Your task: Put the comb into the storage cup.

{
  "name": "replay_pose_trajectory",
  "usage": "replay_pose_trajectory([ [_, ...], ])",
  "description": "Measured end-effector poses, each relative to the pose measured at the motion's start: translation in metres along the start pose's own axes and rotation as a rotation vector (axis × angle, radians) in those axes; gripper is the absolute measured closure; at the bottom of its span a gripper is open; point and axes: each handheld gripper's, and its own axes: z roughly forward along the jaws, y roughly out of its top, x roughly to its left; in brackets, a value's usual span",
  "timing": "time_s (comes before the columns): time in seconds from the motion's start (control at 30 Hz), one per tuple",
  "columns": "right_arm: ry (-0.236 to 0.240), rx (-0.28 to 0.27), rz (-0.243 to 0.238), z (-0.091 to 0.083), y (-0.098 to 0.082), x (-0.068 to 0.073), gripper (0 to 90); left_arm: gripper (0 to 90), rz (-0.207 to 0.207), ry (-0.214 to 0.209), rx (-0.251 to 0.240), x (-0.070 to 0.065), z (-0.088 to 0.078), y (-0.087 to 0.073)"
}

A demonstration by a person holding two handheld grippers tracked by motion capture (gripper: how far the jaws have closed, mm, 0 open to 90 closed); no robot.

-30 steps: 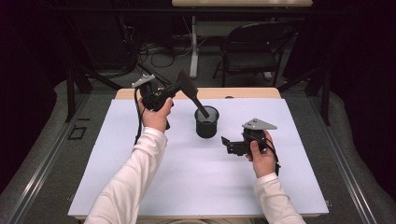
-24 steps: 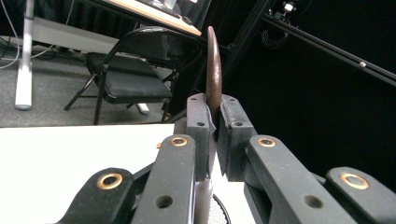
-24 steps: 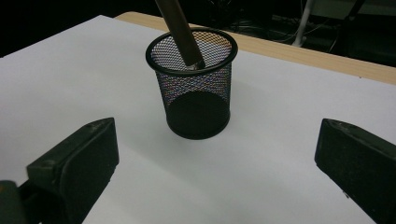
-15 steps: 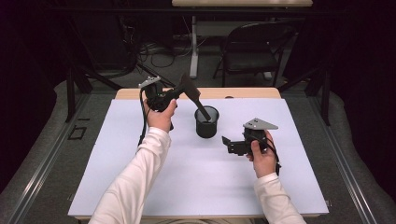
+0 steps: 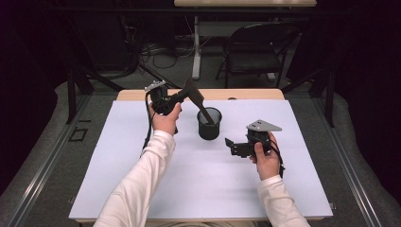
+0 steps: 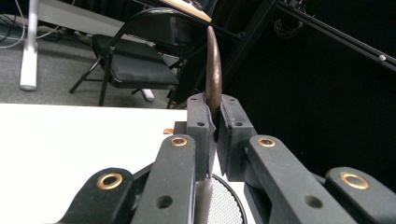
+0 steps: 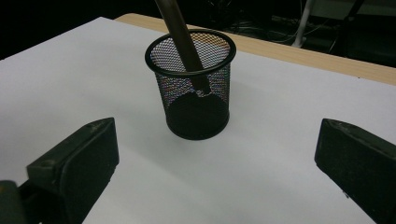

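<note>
My left tongs (image 5: 189,92) are clenched on the wide end of a dark brown spatula (image 5: 197,100), pinched edge-on between the pads (image 6: 201,122). Compared with a second ago, I've brought that hand down a bit, so the spatula's handle end now sits deeper inside the black mesh cup (image 5: 209,124), which stands just below and past the left tongs on the white table (image 5: 118,179). From the right side I can see the handle leaning on the cup's rim (image 7: 189,46). My right tongs (image 5: 230,146) haven't budged: released, jaws wide apart with nothing between them, pointing at the cup from a short way off.
</note>
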Motion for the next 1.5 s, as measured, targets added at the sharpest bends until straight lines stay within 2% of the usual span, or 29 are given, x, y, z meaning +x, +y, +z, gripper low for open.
replay_pose_trajectory([
  [0.17,0.0,0.0,-0.003,0.0,0.0,0.0,0.0,84.5,0.001,0.001,0.016,0.001,0.004,-0.005],
  [0.73,-0.001,0.005,-0.003,0.0,0.0,0.002,0.0,84.5,-0.033,-0.002,0.032,0.006,0.012,-0.019],
  [1.13,-0.003,0.008,-0.008,0.0,0.0,0.002,0.0,84.5,-0.036,-0.004,0.044,0.007,0.014,-0.024],
  [1.5,-0.003,0.009,-0.01,0.001,-0.001,0.003,0.0,84.4,-0.061,0.002,0.04,0.013,0.014,-0.028],
])
